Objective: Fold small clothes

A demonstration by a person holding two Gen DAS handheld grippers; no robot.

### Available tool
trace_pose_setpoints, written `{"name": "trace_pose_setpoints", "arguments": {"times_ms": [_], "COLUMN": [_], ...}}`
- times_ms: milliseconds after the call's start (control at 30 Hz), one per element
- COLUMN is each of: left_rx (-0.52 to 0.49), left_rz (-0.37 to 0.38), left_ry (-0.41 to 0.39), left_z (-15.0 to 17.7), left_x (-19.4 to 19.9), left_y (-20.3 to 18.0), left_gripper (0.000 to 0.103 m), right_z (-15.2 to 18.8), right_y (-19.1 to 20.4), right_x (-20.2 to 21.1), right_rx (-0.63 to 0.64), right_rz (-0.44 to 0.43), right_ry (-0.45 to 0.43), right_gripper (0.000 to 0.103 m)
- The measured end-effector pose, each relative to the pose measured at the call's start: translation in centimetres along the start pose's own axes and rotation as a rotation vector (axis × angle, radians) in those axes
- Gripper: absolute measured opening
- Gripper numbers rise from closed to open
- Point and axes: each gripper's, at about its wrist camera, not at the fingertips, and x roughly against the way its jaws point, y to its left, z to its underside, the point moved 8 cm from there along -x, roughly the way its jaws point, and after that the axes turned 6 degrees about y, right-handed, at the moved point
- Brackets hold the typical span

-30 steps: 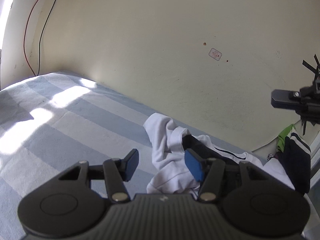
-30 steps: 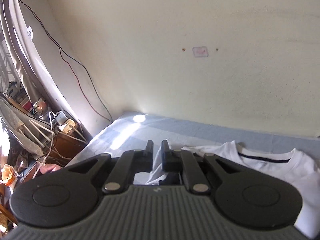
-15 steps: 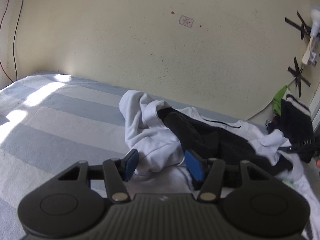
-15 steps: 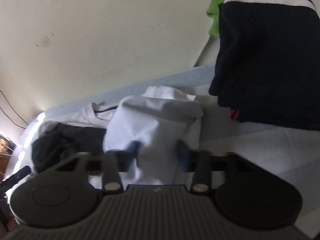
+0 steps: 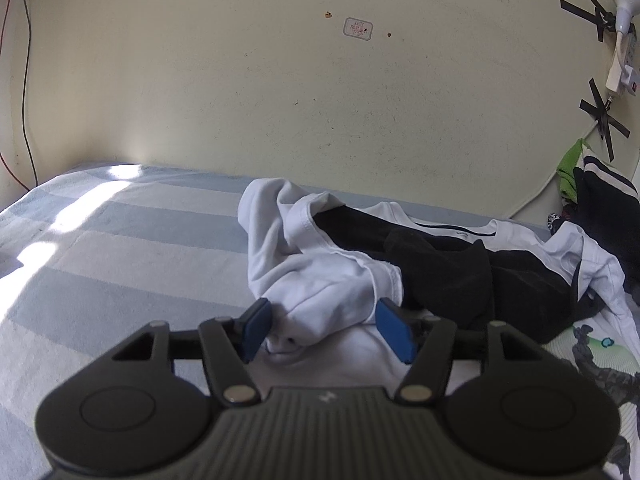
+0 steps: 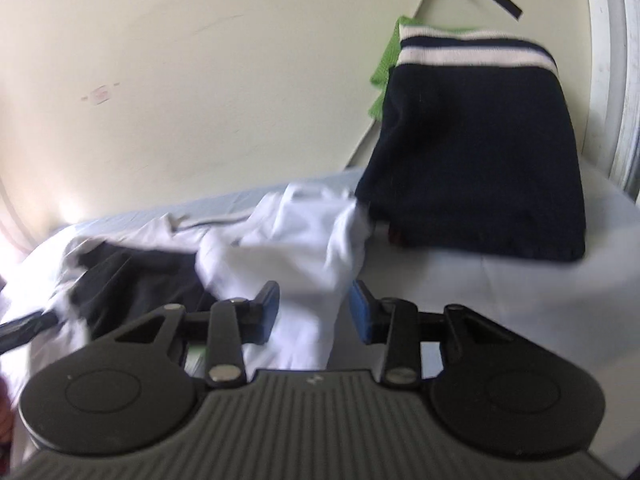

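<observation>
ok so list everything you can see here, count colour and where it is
white t-shirt: one, white with dark neck trim, crumpled mid-bed
black garment: one, black, tangled in the white t-shirt
printed garment: one, white with dark and green print, bed's right edge in the left wrist view
navy knit: one, navy with white stripes, folded, at the far right of the bed
green cloth: one, bright green, behind the navy knit
bed sheet: one, blue and white stripes
wall sticker: one, pale, on the cream wall
tape crosses: two, black, on the wall at right
left tongs: one, black with blue pads, open around a white fold
right tongs: one, black with blue pads, open over white cloth
</observation>
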Motion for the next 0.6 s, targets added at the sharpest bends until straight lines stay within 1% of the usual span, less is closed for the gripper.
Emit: {"name": "trace_pose_setpoints", "arguments": {"times_ms": [33, 67, 100, 133, 167, 200, 233, 267, 300, 333, 367, 433, 467, 533, 600], "left_rx": [0.003, 0.006, 0.009, 0.009, 0.006, 0.002, 0.000, -0.005, -0.005, 0.000, 0.001, -0.007, -0.011, -0.013, -0.004], "left_rz": [-0.001, -0.004, -0.013, -0.024, -0.033, -0.041, -0.049, -0.069, -0.067, -0.030, 0.005, 0.032, 0.031, 0.027, 0.018], "left_ry": [-0.004, -0.006, -0.008, -0.004, 0.005, 0.021, 0.041, 0.056, 0.052, 0.039, 0.033, 0.021, 0.016, 0.031, 0.049], "left_z": [0.0, 0.0, 0.0, 0.1, 0.1, 0.2, 0.5, 1.0, 1.4, 2.2, 3.0, 4.8, 6.0, 8.2, 10.3], "left_x": [0.1, 0.1, 0.1, 0.1, 0.0, 0.0, 0.2, 1.1, 2.1, 4.1, 5.8, 9.3, 11.4, 14.4, 16.7], "left_y": [0.0, 0.1, 0.2, 0.2, 0.2, 0.3, 0.4, 0.8, 1.1, 1.4, 1.8, 2.8, 3.5, 4.7, 5.5], "left_gripper": [0.059, 0.059, 0.059, 0.060, 0.062, 0.063, 0.063, 0.063, 0.063, 0.065, 0.070, 0.078, 0.078, 0.078, 0.078], "right_z": [1.6, 3.3, 4.6, 5.8, 6.7, 7.3, 8.0, 8.7, 9.6, 10.5, 11.4, 13.8, 15.0, 17.4, 19.6], "right_y": [0.0, -0.3, -0.9, -1.5, -2.5, -3.5, -4.3, -4.6, -4.7, -4.6, -4.4, -3.4, -3.3, -2.9, -2.9], "right_x": [0.4, 0.7, 1.1, 1.6, 2.5, 3.7, 5.1, 6.5, 8.5, 10.2, 11.7, 14.1, 14.9, 15.9, 16.2], "right_rx": [-0.002, 0.018, 0.052, 0.082, 0.080, 0.056, 0.014, -0.018, -0.041, -0.042, -0.032, -0.014, -0.013, -0.024, -0.040], "right_rz": [-0.021, 0.015, 0.092, 0.185, 0.237, 0.261, 0.249, 0.210, 0.153, 0.117, 0.086, -0.004, -0.040, -0.108, -0.132], "right_ry": [0.038, 0.070, 0.077, 0.063, 0.040, 0.027, 0.017, 0.000, -0.027, -0.047, -0.056, -0.050, -0.042, -0.017, 0.008], "right_gripper": [0.041, 0.041, 0.040, 0.040, 0.038, 0.040, 0.040, 0.040, 0.040, 0.040, 0.041, 0.042, 0.042, 0.042, 0.042]}}
